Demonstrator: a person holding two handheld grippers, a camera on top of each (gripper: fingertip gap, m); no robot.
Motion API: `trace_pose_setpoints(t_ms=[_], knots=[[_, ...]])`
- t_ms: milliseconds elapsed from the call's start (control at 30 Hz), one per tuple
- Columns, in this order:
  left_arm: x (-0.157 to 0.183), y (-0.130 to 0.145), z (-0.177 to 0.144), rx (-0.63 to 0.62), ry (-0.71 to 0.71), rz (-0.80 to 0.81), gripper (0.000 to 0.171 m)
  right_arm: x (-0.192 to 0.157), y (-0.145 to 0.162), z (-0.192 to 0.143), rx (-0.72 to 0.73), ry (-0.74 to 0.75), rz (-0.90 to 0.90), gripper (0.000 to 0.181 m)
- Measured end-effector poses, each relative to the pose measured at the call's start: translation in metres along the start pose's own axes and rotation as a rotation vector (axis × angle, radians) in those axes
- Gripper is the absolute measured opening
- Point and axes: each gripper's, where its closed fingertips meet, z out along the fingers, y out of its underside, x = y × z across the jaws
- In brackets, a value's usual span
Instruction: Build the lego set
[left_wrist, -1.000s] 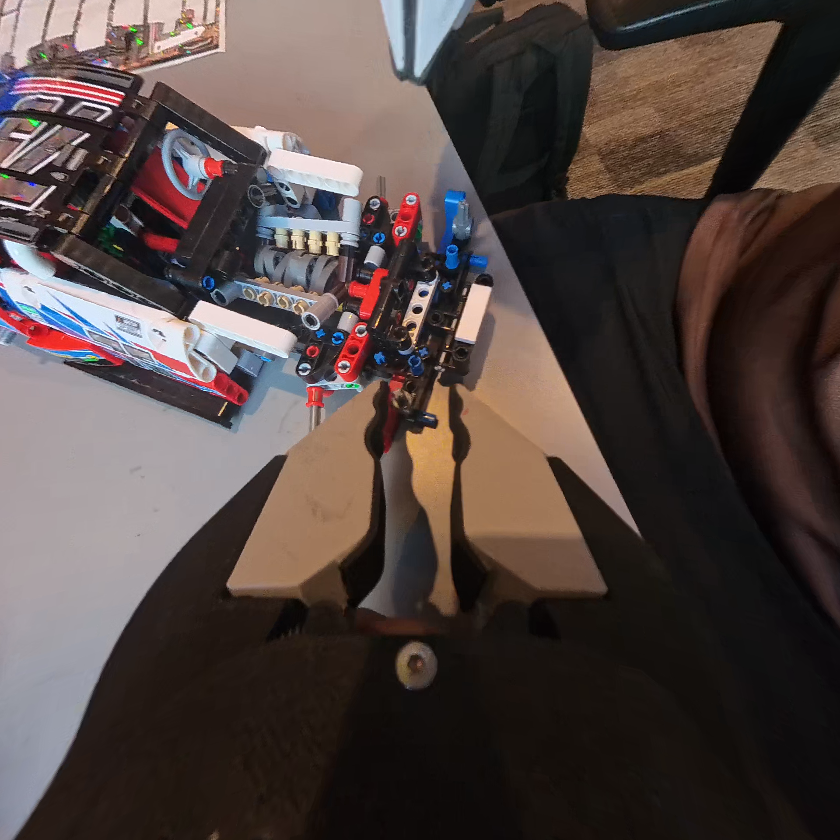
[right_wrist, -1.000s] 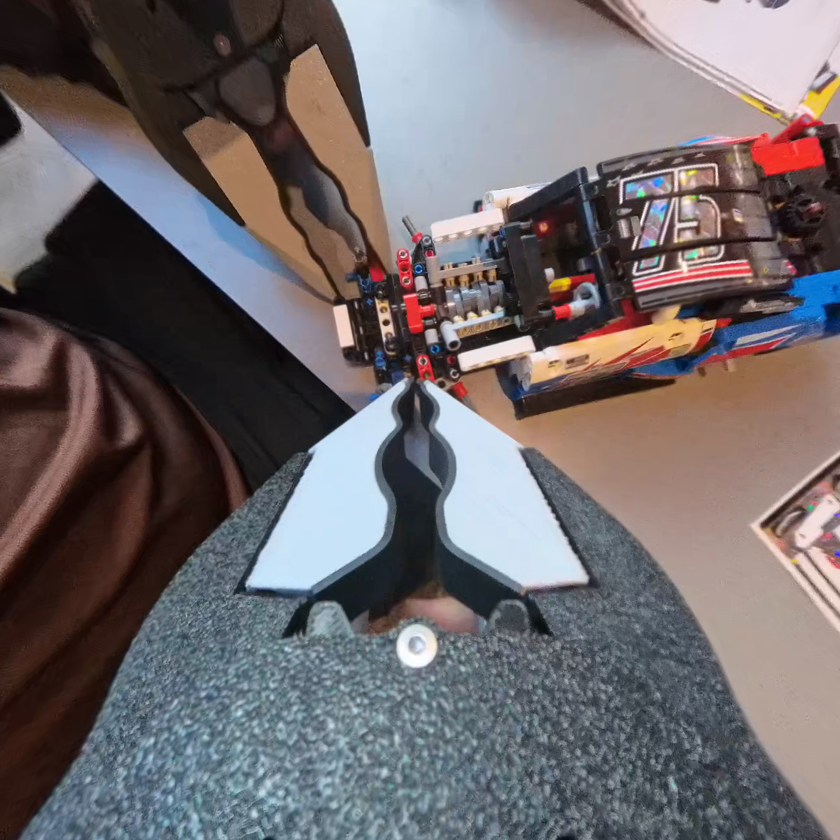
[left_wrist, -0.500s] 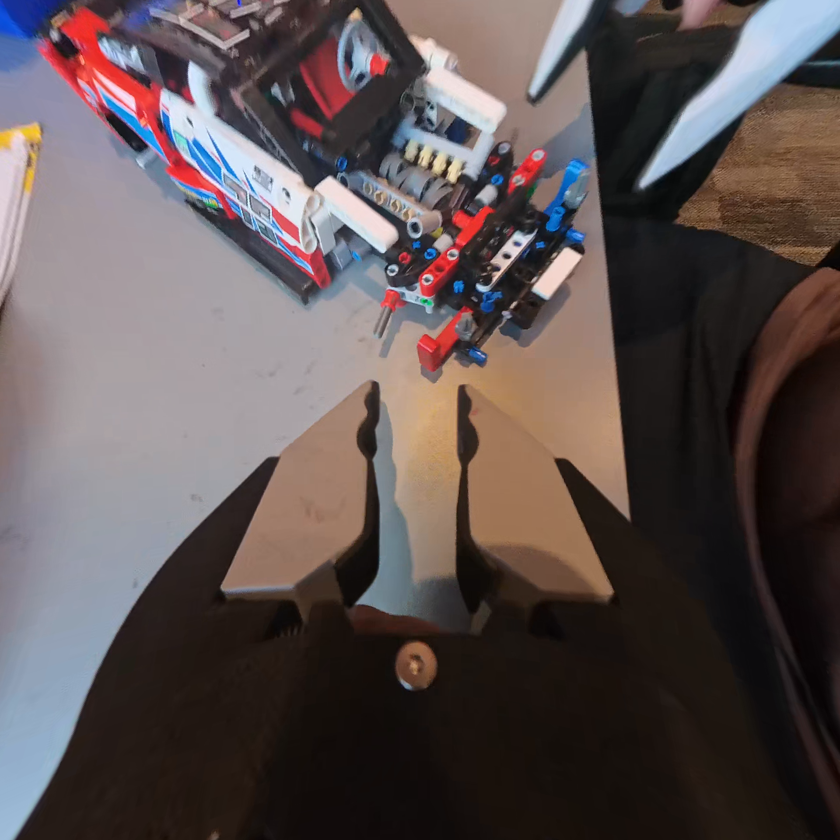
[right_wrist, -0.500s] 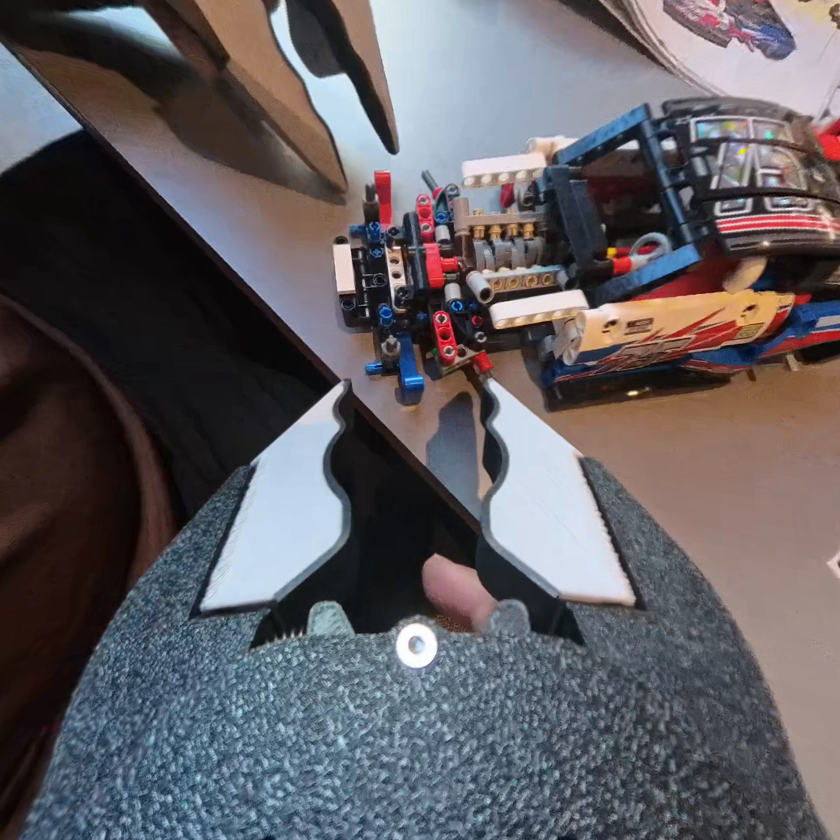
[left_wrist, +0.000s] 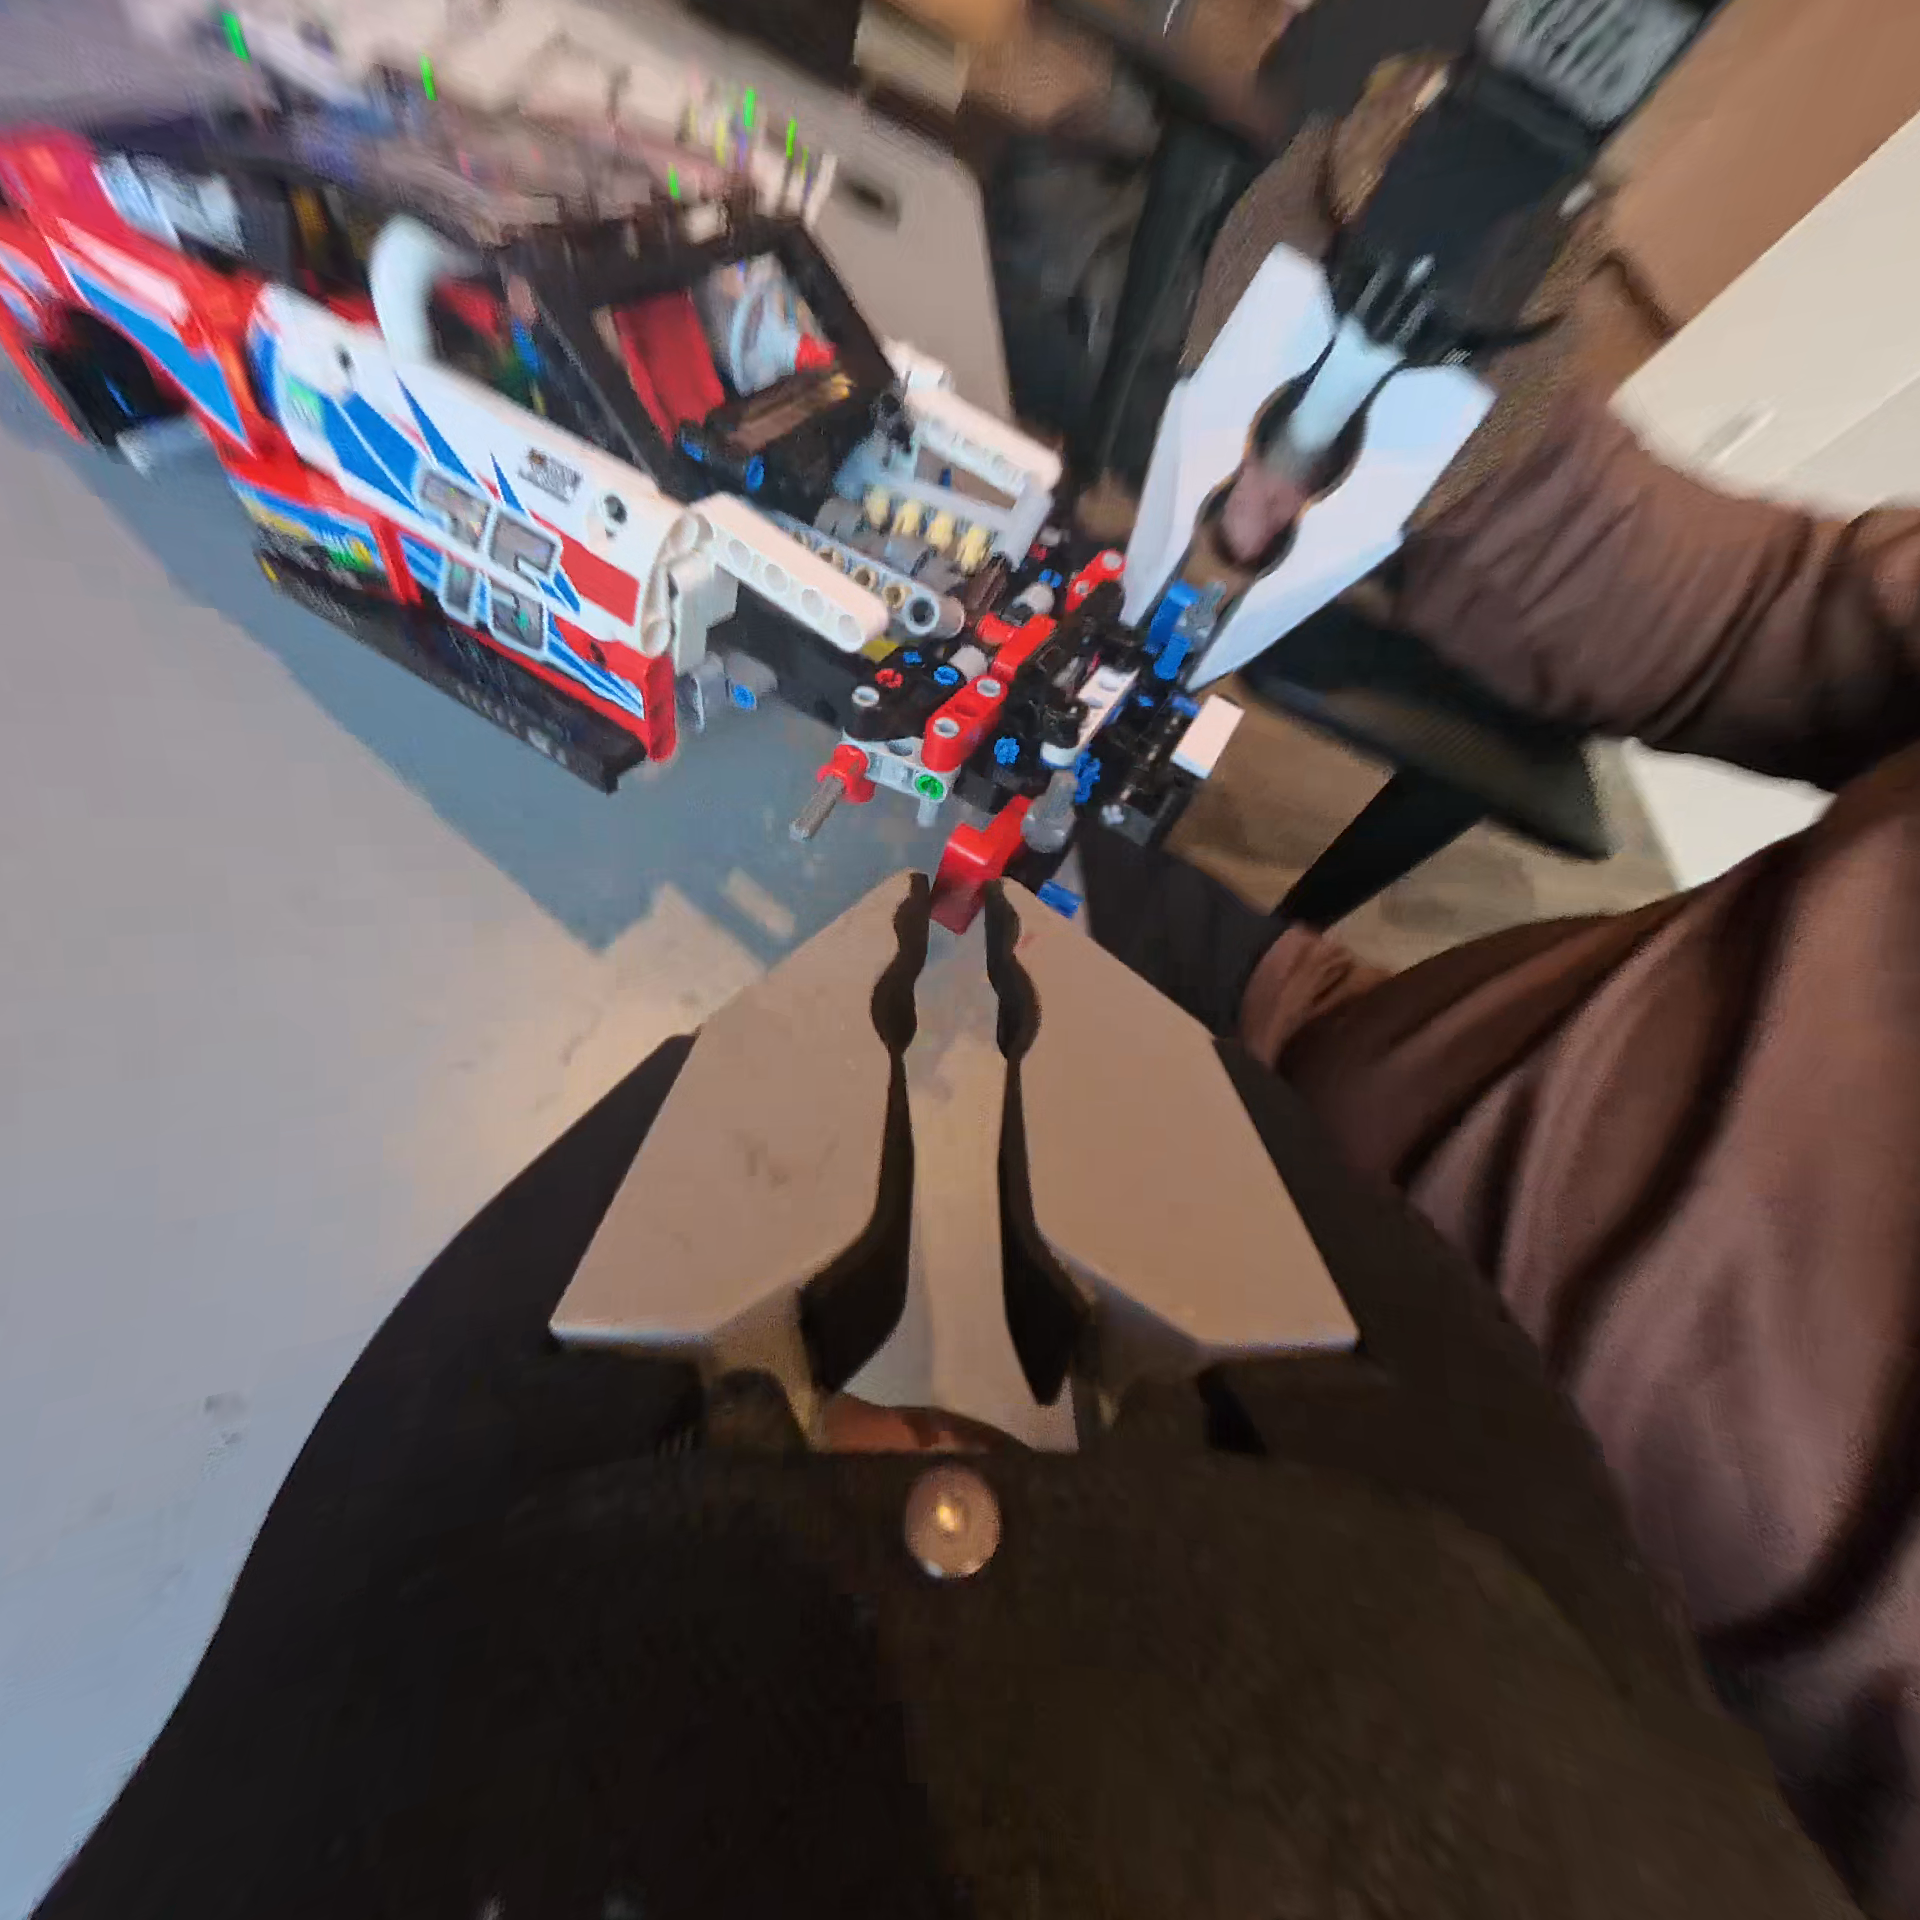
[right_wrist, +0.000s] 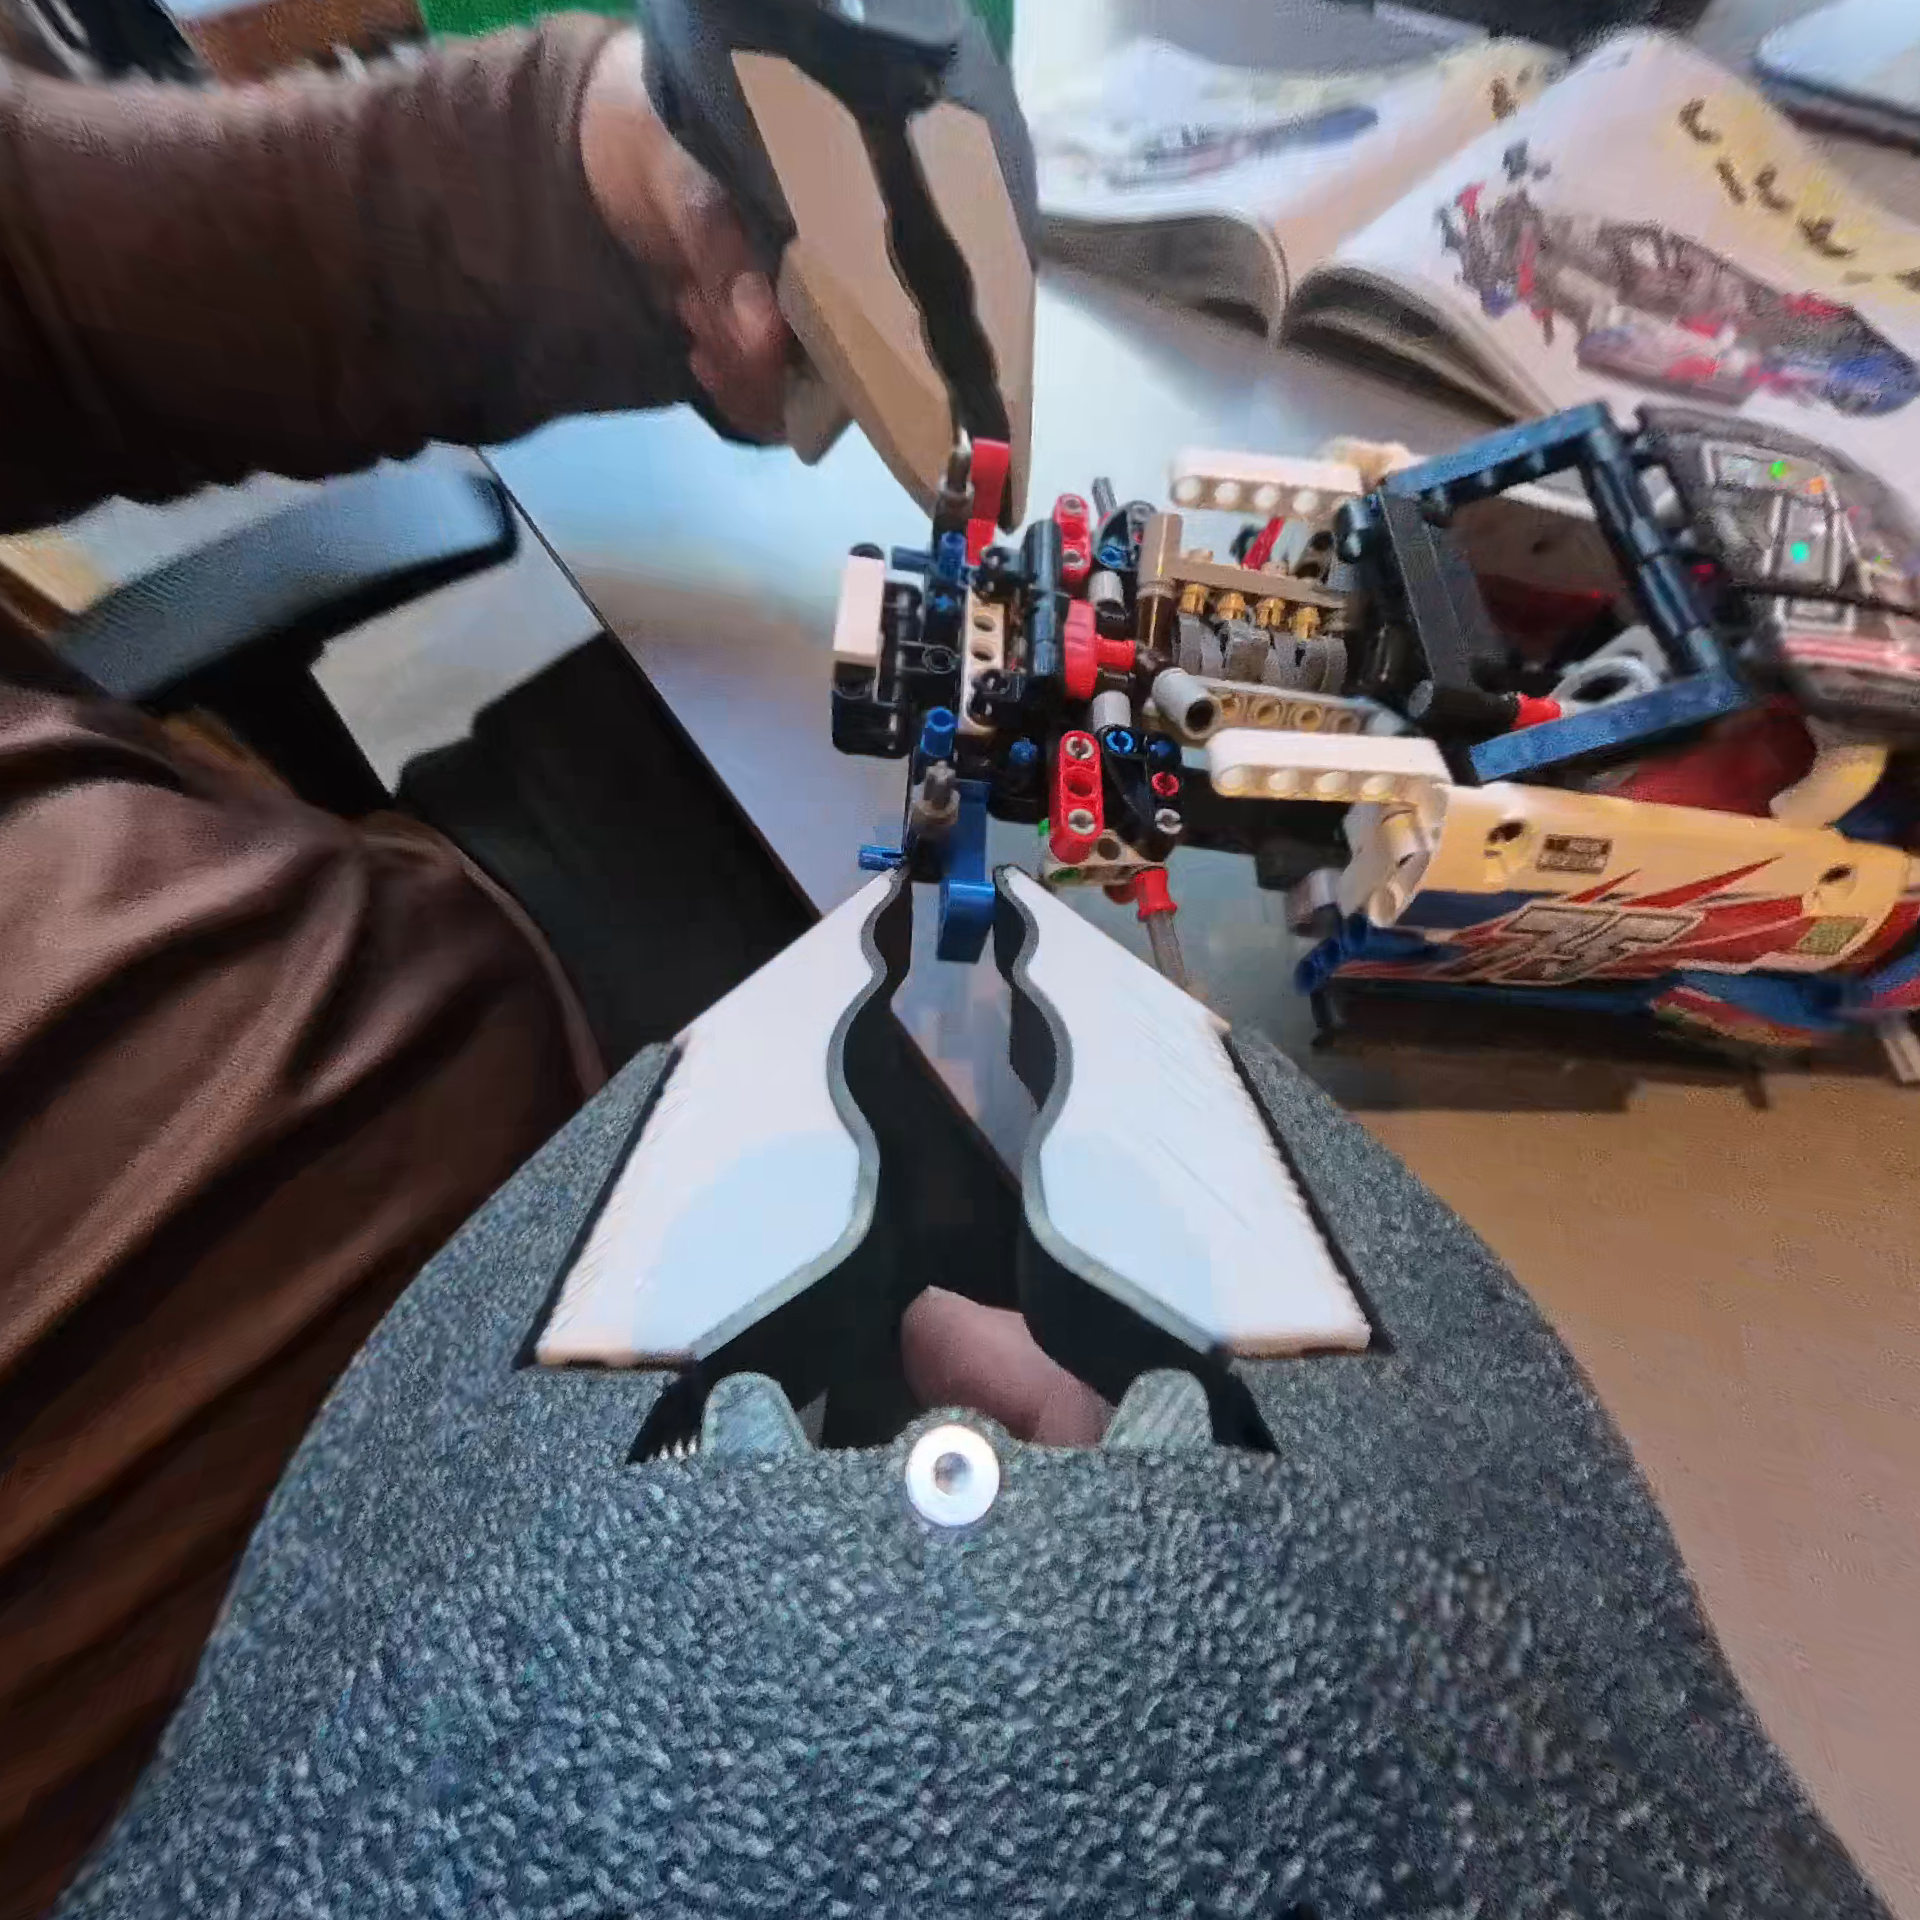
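The lego car (left_wrist: 499, 499), white, red and blue with a black cabin frame, lies on the grey table (left_wrist: 260, 1039); its bare front assembly (left_wrist: 1018, 707) sticks out at the table edge. My left gripper (left_wrist: 951, 899) is shut on a red piece (left_wrist: 977, 857) at one side of that front end. My right gripper (right_wrist: 948, 896) is shut on a blue piece (right_wrist: 964, 894) at the opposite side. Each gripper shows in the other's view: the right gripper (left_wrist: 1179, 649) with white fingers, the left gripper (right_wrist: 982, 488) with tan fingers. The car (right_wrist: 1558, 852) looks tipped up at the front.
An open instruction booklet (right_wrist: 1558, 239) lies behind the car. A black chair armrest (right_wrist: 312, 561) and the person's brown sleeve (right_wrist: 260, 260) are just off the table edge. The table runs on to the left of the car. My hands' fingertips stand some 10 cm from each other.
Half a second ago both grippers were open and clear of the car. Both have since moved in and closed on its front end, left on the red piece, right on the blue piece.
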Motion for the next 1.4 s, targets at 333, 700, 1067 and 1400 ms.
trace_pose_setpoints(t_ms=[333, 700, 1067, 1400], knots=[[0.014, -0.073, -0.039, 0.247, -0.18, 0.14, 0.011, 0.001, -0.078, -0.036, 0.104, -0.13, 0.021, 0.012], [0.037, -0.096, -0.062, 0.196, -0.683, 0.761, 0.047, 0.007, -0.092, -0.027, 0.055, -0.162, 0.076, 0.011], [0.045, -0.083, -0.017, -0.078, -0.895, 1.14, 0.027, -0.002, -0.1, -0.002, 0.026, -0.141, 0.033, 0.011], [0.041, 0.035, 0.019, -0.052, -0.823, 0.917, 0.033, -0.039, -0.002, 0.058, -0.049, 0.056, -0.252, 0.011]])
